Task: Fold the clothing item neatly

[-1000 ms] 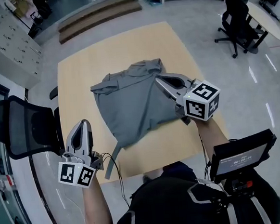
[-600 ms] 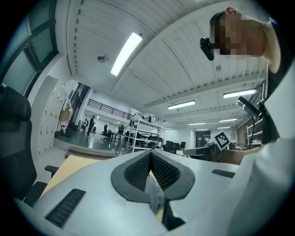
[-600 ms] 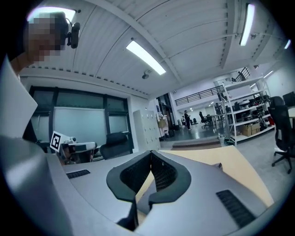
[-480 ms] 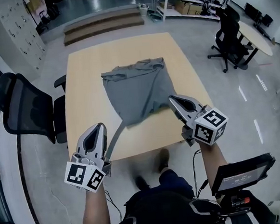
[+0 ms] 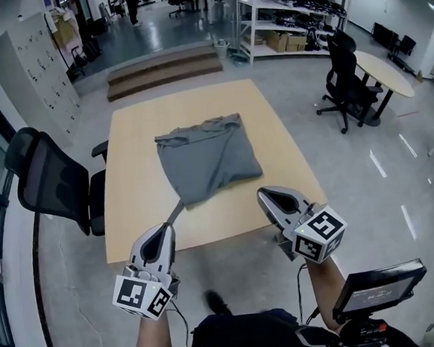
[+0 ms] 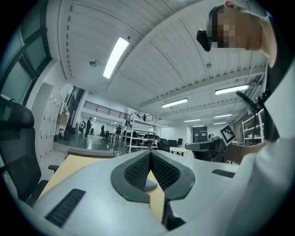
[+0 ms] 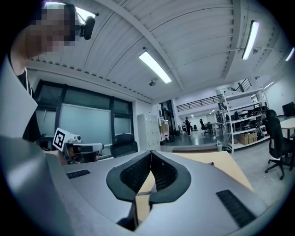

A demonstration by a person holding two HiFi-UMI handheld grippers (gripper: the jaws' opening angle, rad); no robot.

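Observation:
A grey garment lies folded into a rough rectangle on the light wooden table, with a narrow strip of it trailing towards the near edge. Both grippers are held back from the table, in front of its near edge. My left gripper is shut and empty, below the trailing strip. My right gripper is shut and empty too, near the table's front right corner. In the left gripper view the left gripper has its jaws closed against each other; the right gripper looks the same in the right gripper view. The garment shows in neither gripper view.
A black mesh office chair stands at the table's left side. Another black chair and a round table stand to the right. Low steps and shelving lie beyond the table. A small screen sits low right.
My right gripper has let go of the garment and drawn back off the table. The left gripper has drawn back too. The person has stepped back, so the table looks farther away.

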